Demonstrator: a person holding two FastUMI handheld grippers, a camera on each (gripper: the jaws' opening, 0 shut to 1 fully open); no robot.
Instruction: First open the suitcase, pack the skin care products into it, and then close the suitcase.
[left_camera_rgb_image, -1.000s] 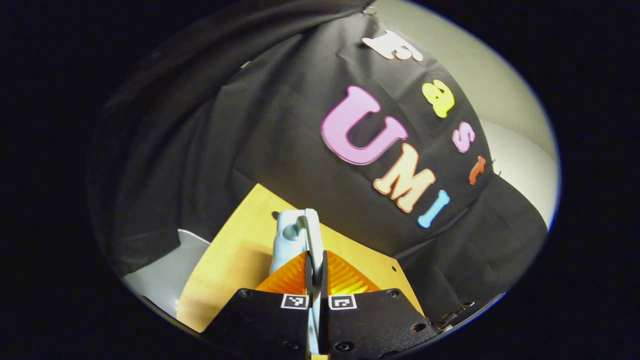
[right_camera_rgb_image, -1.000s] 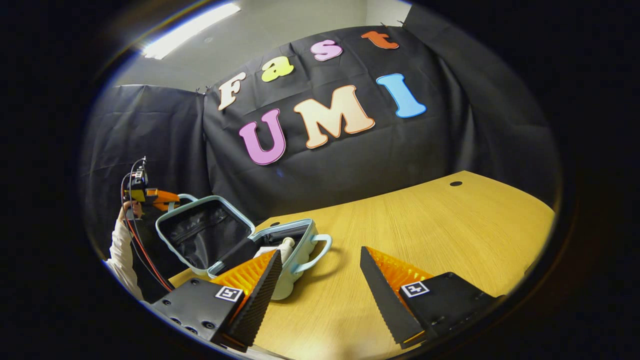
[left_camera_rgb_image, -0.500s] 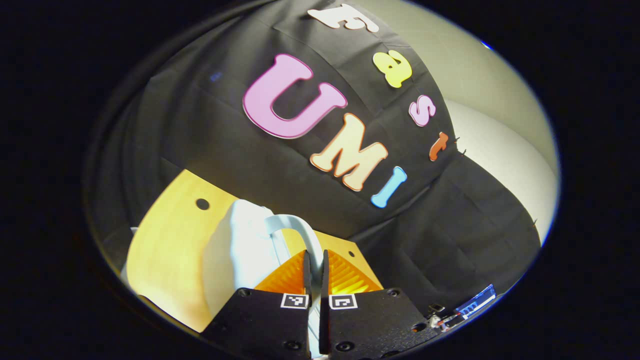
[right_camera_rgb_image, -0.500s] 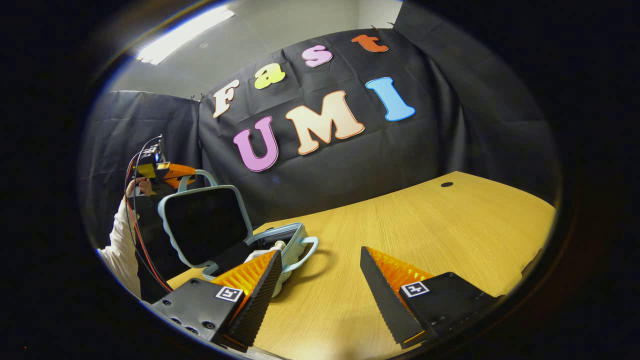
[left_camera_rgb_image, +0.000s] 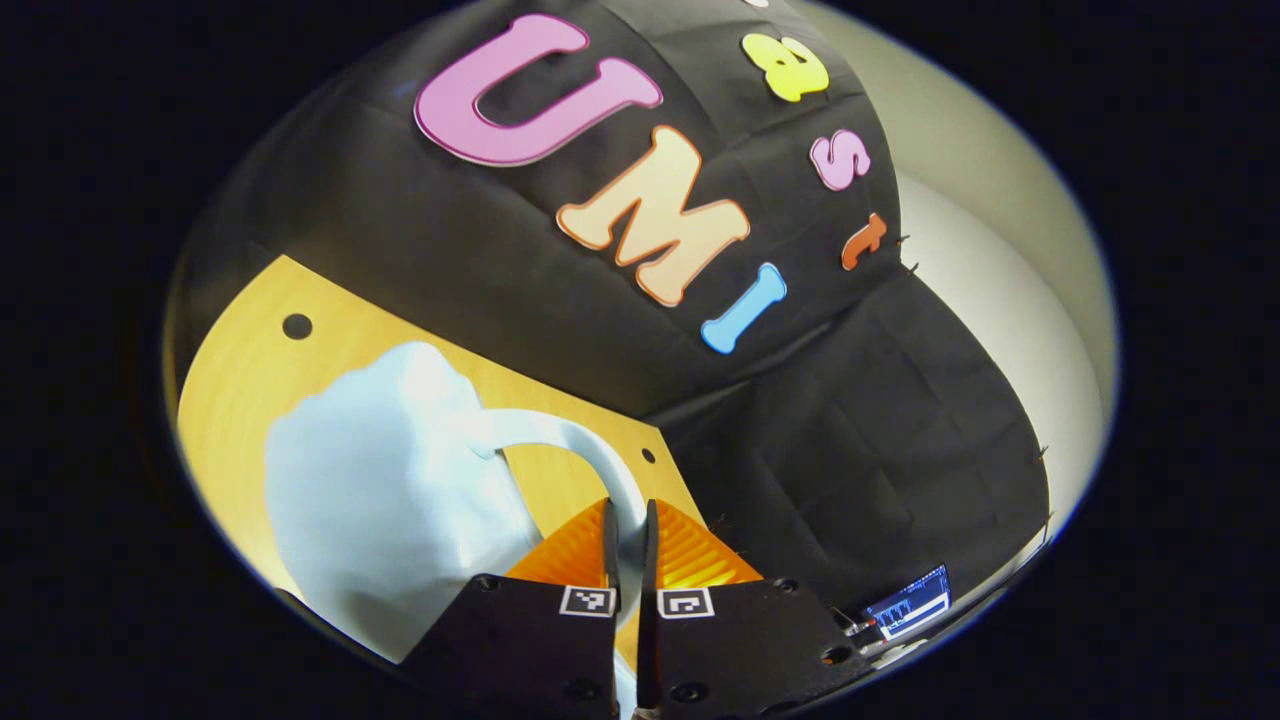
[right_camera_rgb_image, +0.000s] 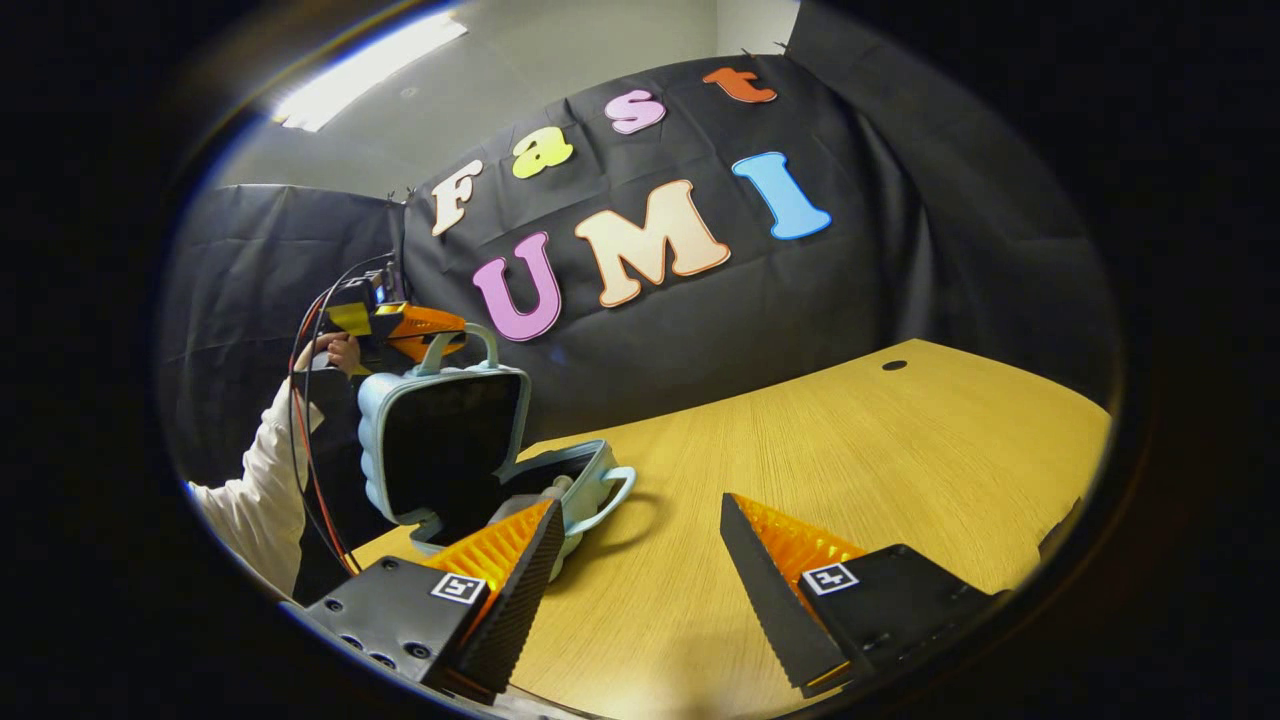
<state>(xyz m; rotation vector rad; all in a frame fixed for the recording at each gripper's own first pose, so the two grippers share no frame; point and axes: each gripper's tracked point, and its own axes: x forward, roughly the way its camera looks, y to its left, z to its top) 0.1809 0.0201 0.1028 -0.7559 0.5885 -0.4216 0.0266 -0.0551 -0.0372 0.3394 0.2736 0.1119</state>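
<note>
We had the left tool (left_camera_rgb_image: 627, 525) closed on the lid handle (left_camera_rgb_image: 585, 450) of the suitcase (right_camera_rgb_image: 440, 450), half raised on the bench (right_camera_rgb_image: 800, 450); the right tool (right_camera_rgb_image: 640, 560) stood open, empty; the shell seemed light, stiff.

A staged recording booth inside an office-like room. Black cloth (right_camera_rgb_image: 800, 300) hangs as the back and side walls, pinned along its upper edge. In front stands a pale wood-grain table (right_camera_rgb_image: 850, 450) with a round cable hole (right_camera_rgb_image: 894, 365). At upper left, a plain ceiling carries a long fluorescent light (right_camera_rgb_image: 360, 70). A small lit screen (left_camera_rgb_image: 908, 605) sits at lower right.
</note>
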